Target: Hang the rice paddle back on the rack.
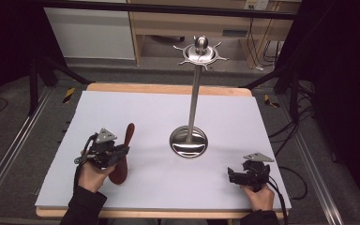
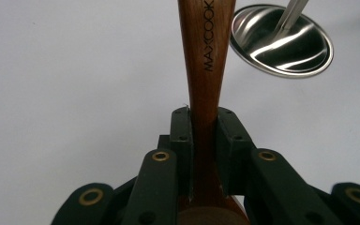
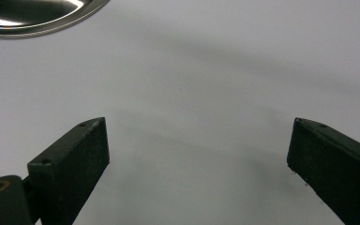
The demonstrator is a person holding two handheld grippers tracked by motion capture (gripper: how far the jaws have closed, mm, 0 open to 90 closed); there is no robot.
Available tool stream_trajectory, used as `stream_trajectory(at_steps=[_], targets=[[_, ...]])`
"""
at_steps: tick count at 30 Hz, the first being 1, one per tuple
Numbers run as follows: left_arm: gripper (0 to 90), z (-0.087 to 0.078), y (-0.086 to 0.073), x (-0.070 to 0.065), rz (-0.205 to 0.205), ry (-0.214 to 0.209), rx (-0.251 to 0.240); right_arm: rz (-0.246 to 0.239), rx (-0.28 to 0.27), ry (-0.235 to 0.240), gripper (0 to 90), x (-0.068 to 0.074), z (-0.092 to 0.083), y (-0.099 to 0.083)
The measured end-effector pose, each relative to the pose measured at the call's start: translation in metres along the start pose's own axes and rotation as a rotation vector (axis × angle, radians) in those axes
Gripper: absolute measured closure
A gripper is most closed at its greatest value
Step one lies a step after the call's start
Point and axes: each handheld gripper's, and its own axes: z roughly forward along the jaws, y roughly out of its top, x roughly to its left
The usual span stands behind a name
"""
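Near bench's left front corner, left claw (image 2: pixel 201 154) pinching wooden spoon (image 2: pixel 205 61) at neck; stiff, light, smooth; right claw (image 3: pixel 197 159) spread

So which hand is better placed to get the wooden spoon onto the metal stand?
Left. Its gripper is already clamped on the wooden spoon. The right gripper hangs open over bare table, so it would probably have to take the spoon first.

One word can be read: "MAXCOOK", printed in dark capitals along the handle of the wooden spoon (image 2: pixel 207 56), running lengthwise up the brown wood (seen in the left gripper view, just past where the handle is clamped).
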Motion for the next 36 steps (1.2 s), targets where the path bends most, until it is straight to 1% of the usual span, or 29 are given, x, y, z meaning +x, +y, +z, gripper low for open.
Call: stream_trajectory(at_steps=[2,8,11,12,13,14,15,17,20,23,26,30,33,36], targets=[[77.8,-0.005,0.001,0.002,-0.002,0.003,-0.026,-0.001,0.001,0.001,6.4,0.0,0.0,0.0],[77.9,-0.019,0.002,0.003,-0.007,0.023,-0.125,-0.005,0.002,-0.001,6.5,0.0,0.0,0.0],[77.9,-0.025,0.003,0.003,-0.005,0.021,-0.154,0.002,0.001,0.0,6.5,0.0,0.0,0.0],[77.9,-0.025,0.003,0.003,-0.005,0.021,-0.154,0.002,0.001,0.0,6.5,0.0,0.0,0.0],[77.9,-0.028,0.004,0.002,-0.018,0.011,-0.188,-0.003,0.001,0.0,6.5,0.0,0.0,0.0],[77.9,-0.03,0.004,0.002,-0.018,0.006,-0.193,-0.004,0.001,-0.002,6.5,0.0,0.0,0.0],[77.9,-0.032,0.005,0.002,-0.02,0.005,-0.211,-0.004,0.0,-0.002,6.5,0.0,0.0,0.0],[77.8,-0.035,0.005,0.0,-0.012,0.01,-0.226,-0.003,0.001,-0.004,6.6,0.001,0.0,0.0],[77.8,-0.038,0.008,-0.003,-0.006,0.003,-0.247,-0.005,-0.007,-0.006,6.7,0.001,-0.001,0.0],[77.8,-0.041,0.01,-0.005,0.004,0.007,-0.266,-0.008,-0.006,-0.008,6.7,0.0,0.0,0.0],[77.8,-0.046,0.012,-0.006,0.008,0.005,-0.282,-0.006,-0.003,-0.009,6.7,0.001,0.001,0.0],[77.8,-0.052,0.014,-0.007,0.012,0.009,-0.318,-0.007,-0.003,-0.01,6.8,0.001,0.0,0.0],[77.8,-0.055,0.015,-0.009,0.017,0.005,-0.329,-0.015,-0.011,-0.016,6.8,0.0,0.0,0.0],[77.8,-0.056,0.016,-0.011,0.023,-0.004,-0.331,-0.003,-0.018,-0.013,6.8,-0.001,-0.001,0.0]])
